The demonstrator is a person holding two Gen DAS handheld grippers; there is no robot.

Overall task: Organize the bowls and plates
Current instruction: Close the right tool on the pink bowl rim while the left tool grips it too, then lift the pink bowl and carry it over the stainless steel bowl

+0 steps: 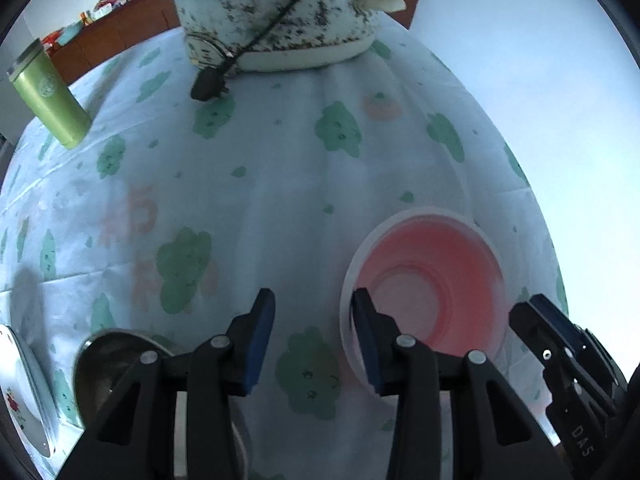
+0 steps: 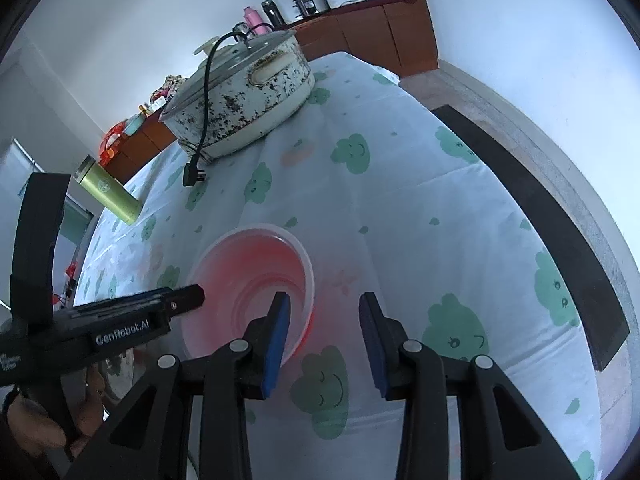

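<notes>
Pink bowl (image 1: 428,288) sits on the cloth (image 1: 280,184) at 4 o'clock in left view, both grippers, left (image 1: 314,336) & right (image 2: 324,340), part-spread straddling opposite rim sides, pinching nothing yet, prob. set for a two-handed lift.
</notes>
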